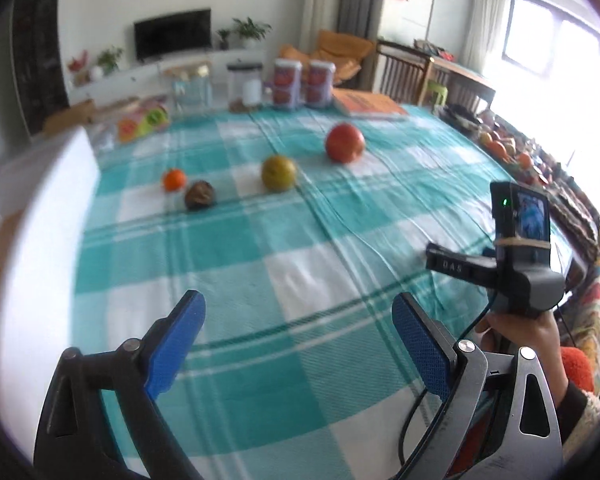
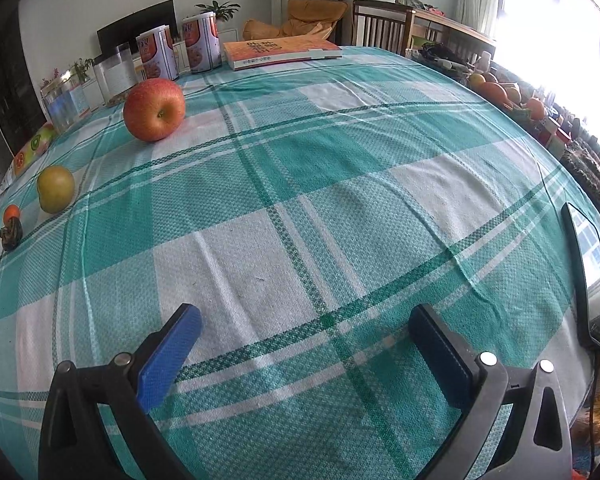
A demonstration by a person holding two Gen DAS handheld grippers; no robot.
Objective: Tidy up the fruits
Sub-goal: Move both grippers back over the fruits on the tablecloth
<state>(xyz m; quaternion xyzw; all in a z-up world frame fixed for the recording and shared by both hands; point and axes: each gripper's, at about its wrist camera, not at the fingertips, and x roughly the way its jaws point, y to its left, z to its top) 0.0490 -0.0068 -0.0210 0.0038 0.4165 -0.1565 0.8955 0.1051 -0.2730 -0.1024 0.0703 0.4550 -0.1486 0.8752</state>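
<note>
Several fruits lie on the teal checked tablecloth (image 1: 260, 248): a red apple (image 1: 345, 143), a yellow-green pear (image 1: 278, 173), a small orange (image 1: 174, 180) and a dark brown fruit (image 1: 199, 195) touching it. My left gripper (image 1: 300, 312) is open and empty, well short of the fruits. In the right wrist view the apple (image 2: 154, 109), pear (image 2: 56, 195), orange (image 2: 11, 213) and dark fruit (image 2: 11, 234) sit far left. My right gripper (image 2: 304, 328) is open and empty over bare cloth. Its body (image 1: 516, 248) shows in the left wrist view.
A white box (image 1: 40, 200) stands at the left. Two tins (image 1: 302, 82), jars (image 1: 244, 86) and an orange book (image 1: 370, 106) line the far edge. A phone (image 2: 590, 276) lies at the right edge. A heap of fruit (image 1: 500, 148) sits beyond the table's right side.
</note>
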